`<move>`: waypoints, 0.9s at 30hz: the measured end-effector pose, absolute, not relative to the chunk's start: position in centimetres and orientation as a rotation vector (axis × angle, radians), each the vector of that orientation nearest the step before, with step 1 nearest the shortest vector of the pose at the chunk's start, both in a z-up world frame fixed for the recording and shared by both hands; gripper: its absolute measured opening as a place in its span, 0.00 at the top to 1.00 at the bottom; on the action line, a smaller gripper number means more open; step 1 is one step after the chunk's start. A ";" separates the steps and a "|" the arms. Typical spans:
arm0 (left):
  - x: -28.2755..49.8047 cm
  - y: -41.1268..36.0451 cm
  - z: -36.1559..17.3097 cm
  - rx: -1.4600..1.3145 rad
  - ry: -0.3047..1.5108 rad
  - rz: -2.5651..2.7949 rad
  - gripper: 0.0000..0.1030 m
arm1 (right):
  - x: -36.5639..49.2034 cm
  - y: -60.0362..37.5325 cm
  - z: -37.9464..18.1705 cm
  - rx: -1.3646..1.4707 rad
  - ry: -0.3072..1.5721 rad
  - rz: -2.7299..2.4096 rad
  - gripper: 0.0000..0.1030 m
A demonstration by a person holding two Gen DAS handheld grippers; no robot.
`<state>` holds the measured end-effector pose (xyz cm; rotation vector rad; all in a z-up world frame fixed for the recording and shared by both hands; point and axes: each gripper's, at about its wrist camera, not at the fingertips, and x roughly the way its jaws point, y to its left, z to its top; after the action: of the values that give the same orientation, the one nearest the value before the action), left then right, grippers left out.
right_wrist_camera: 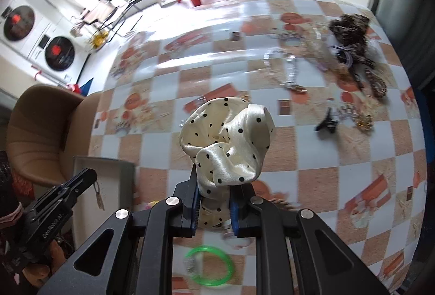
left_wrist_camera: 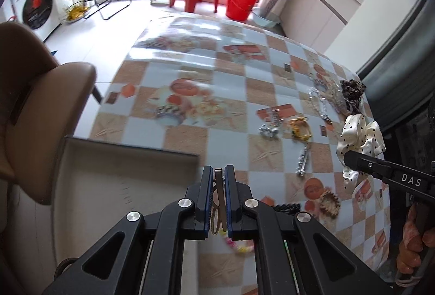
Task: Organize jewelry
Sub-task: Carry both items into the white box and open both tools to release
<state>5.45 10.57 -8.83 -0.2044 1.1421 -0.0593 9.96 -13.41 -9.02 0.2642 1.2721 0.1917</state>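
My left gripper (left_wrist_camera: 218,172) is shut on a metal hair clip (left_wrist_camera: 219,202), held above the table beside the open grey box (left_wrist_camera: 114,186). In the right wrist view the left gripper (right_wrist_camera: 91,178) shows at lower left with the hair clip (right_wrist_camera: 99,197) hanging from it. My right gripper (right_wrist_camera: 214,194) is shut on a cream polka-dot scrunchie (right_wrist_camera: 228,142), held above the table. In the left wrist view the right gripper (left_wrist_camera: 350,159) holds the scrunchie (left_wrist_camera: 359,137) at the right.
Loose jewelry lies on the checkered tablecloth (left_wrist_camera: 190,64): silver chain (right_wrist_camera: 288,66), leopard scrunchie (right_wrist_camera: 350,34), black claw clip (right_wrist_camera: 327,123), green bangle (right_wrist_camera: 209,265), yellow piece (left_wrist_camera: 300,129), silver clip (left_wrist_camera: 303,159). A brown chair (left_wrist_camera: 32,104) stands at the left.
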 end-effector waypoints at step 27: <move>1.1 22.6 -17.4 -0.232 1.244 0.258 0.89 | 11.0 9.4 -18.4 0.036 1.511 0.487 0.78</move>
<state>1.11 22.64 -17.41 -0.2317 1.2441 0.2579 10.99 9.43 -18.40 0.0364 1.5115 0.4868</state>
